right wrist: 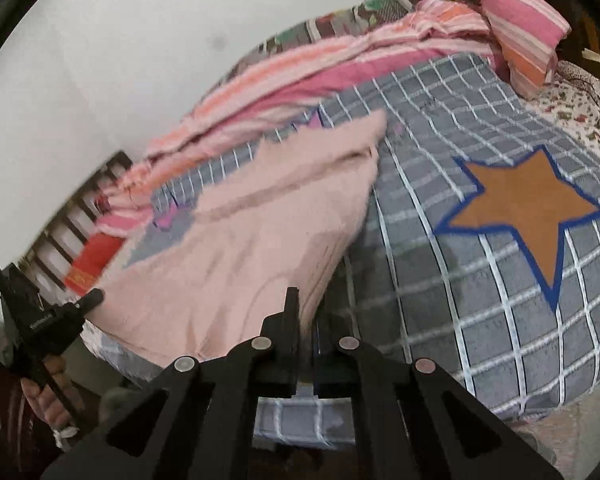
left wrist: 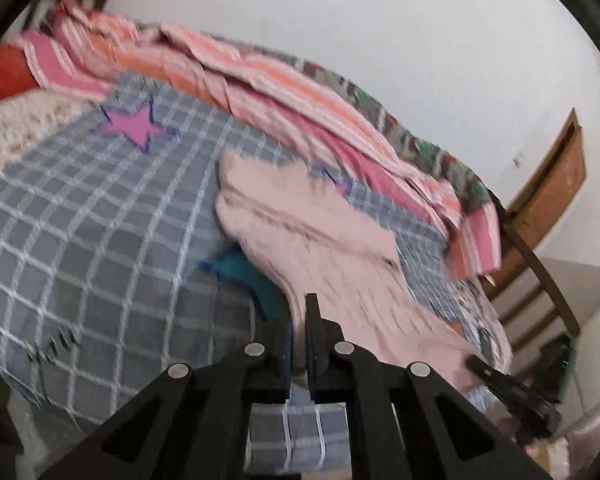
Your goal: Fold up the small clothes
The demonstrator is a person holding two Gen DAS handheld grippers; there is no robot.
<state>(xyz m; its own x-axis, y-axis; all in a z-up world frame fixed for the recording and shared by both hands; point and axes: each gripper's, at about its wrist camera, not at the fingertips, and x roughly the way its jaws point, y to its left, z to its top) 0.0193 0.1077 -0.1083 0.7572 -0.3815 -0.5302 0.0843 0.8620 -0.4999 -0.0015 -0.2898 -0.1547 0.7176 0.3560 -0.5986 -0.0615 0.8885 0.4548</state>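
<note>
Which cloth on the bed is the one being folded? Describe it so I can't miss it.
On the grey checked bedspread with star patches, it is the plain pale pink garment running from the near edge toward the striped pink-orange bedding. Unlike that bedding, it is unpatterned, and both tongs pinch its near edge.

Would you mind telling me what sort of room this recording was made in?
Most likely a bedroom. The work surface is a bed covered with a grey checked star-print blanket, striped pink bedding is heaped along the wall side, and a wooden slatted bed frame shows at one end.
</note>
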